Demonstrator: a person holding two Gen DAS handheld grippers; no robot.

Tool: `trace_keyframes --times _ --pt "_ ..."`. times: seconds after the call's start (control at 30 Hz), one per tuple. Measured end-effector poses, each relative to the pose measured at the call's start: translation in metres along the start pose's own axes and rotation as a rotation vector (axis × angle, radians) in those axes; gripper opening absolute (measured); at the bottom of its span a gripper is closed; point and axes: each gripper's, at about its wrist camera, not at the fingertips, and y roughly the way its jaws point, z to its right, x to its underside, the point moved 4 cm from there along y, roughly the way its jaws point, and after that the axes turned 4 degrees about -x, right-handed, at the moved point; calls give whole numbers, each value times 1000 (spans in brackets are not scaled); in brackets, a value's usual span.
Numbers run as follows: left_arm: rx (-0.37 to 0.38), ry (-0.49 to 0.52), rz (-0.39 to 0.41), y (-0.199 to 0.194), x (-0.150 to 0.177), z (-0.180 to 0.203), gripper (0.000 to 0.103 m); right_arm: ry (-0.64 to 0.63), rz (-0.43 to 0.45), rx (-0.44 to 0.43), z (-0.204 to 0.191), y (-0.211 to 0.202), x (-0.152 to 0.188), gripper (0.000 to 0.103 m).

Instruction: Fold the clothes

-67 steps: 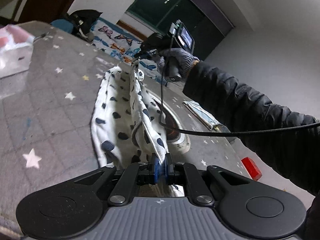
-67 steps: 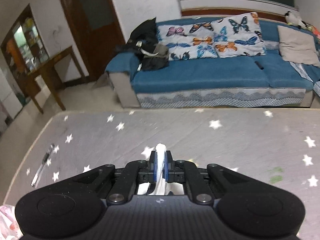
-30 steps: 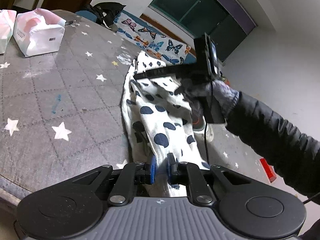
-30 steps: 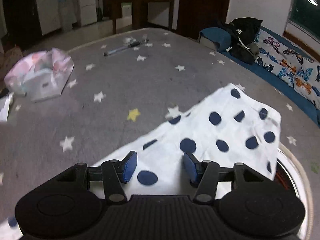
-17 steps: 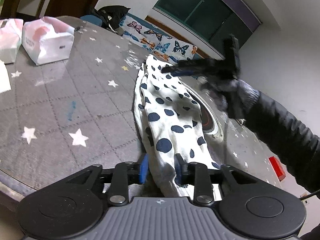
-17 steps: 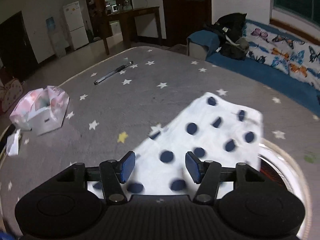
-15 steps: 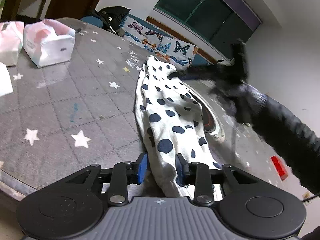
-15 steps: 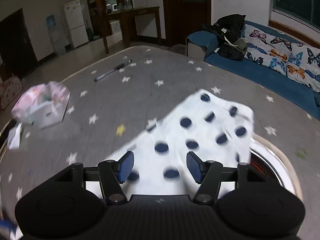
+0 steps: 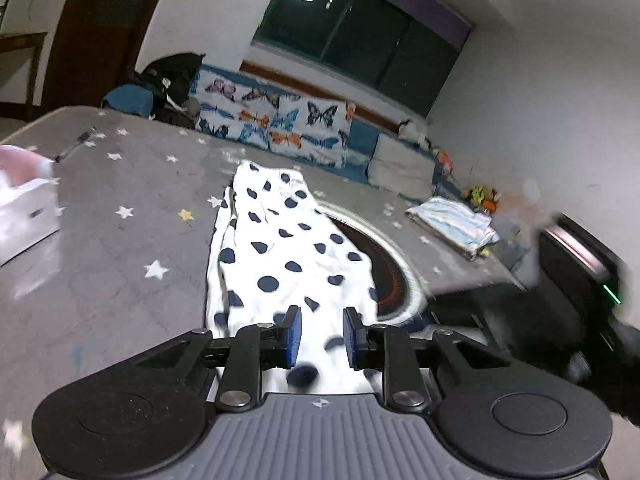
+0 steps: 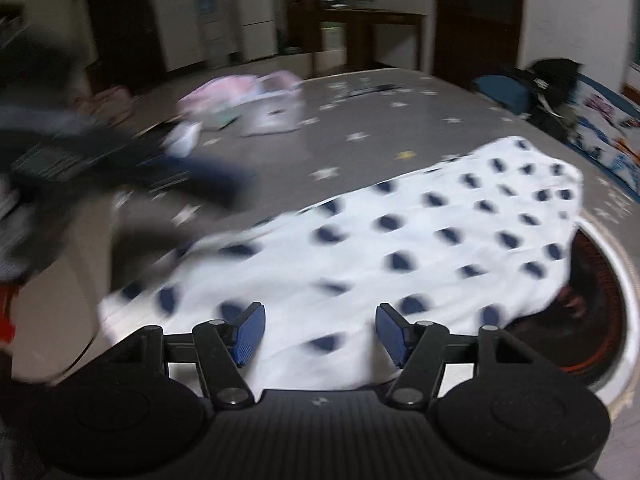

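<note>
The white garment with dark blue polka dots [image 9: 288,248] lies stretched out as a long strip on the grey star-printed tabletop [image 9: 120,184], its right edge draped over the round black hotplate with a white rim [image 9: 384,264] set into the table. Your left gripper [image 9: 318,338] hangs over the near end of the cloth with its blue-padded fingers spread and nothing between them. Your right gripper [image 10: 320,334] sits over the garment's long side, fingers wide apart and empty; that view is smeared, so finer detail is lost. To the left of the garment stands a white and pink paper box [image 9: 24,204], and a pen [image 9: 74,146] lies farther back. A folded pale blue striped cloth [image 9: 454,224] rests on the far right of the table. Beyond it runs a blue sofa with butterfly-print cushions [image 9: 280,124].
</note>
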Motion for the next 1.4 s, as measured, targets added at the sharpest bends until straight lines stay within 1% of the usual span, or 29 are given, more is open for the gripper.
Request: trace_keyframes --times 0.1,0.23,0.27,0.33,0.4,0.6,0.7,0.77,0.83,0.9,0.93,0.97,1.0,1.07,1.13,1.2,1.27,1.4 --pt "-47 28 -59 33 -2 -9 22 -9 -5 -14 -13 3 13 63" --pt "-136 44 -135 60 3 -29 21 39 9 -21 -8 -7 22 63" --pt "-142 44 -146 62 4 -33 17 58 16 -14 -2 -11 23 63" --pt "-140 54 -148 62 3 -37 17 104 37 13 15 -19 24 63" --pt "-154 70 -149 63 0 -35 17 151 59 39 32 -27 26 63" --pt "-105 169 -131 69 -18 3 19 292 122 119 84 -51 30 63" --pt "-67 219 -135 82 -25 29 20 339 128 162 111 -50 31 62" --pt "-29 249 -144 92 -28 45 20 367 128 176 127 -48 31 58" --pt "-9 285 -158 103 -26 56 20 405 137 154 142 -46 32 56" --pt "2 324 -172 114 -22 66 21 439 142 129 152 -44 33 51" --pt "8 344 -180 119 -21 71 24 454 144 117 156 -42 33 48" --pt "14 363 -187 125 -19 76 29 470 146 105 160 -41 33 48" --pt "20 382 -194 130 -17 81 31 485 148 94 164 -40 33 47" --pt "27 412 -202 137 -14 88 33 513 150 69 172 -36 32 43" --pt "26 434 -200 142 -11 92 34 530 150 40 176 -31 30 43" --pt "21 445 -200 146 -9 95 34 551 151 8 180 -24 27 41" --pt "10 439 -207 150 -9 92 33 566 149 -27 182 -18 23 33" --pt "-3 404 -223 155 -9 84 32 577 175 -102 180 -14 6 30"
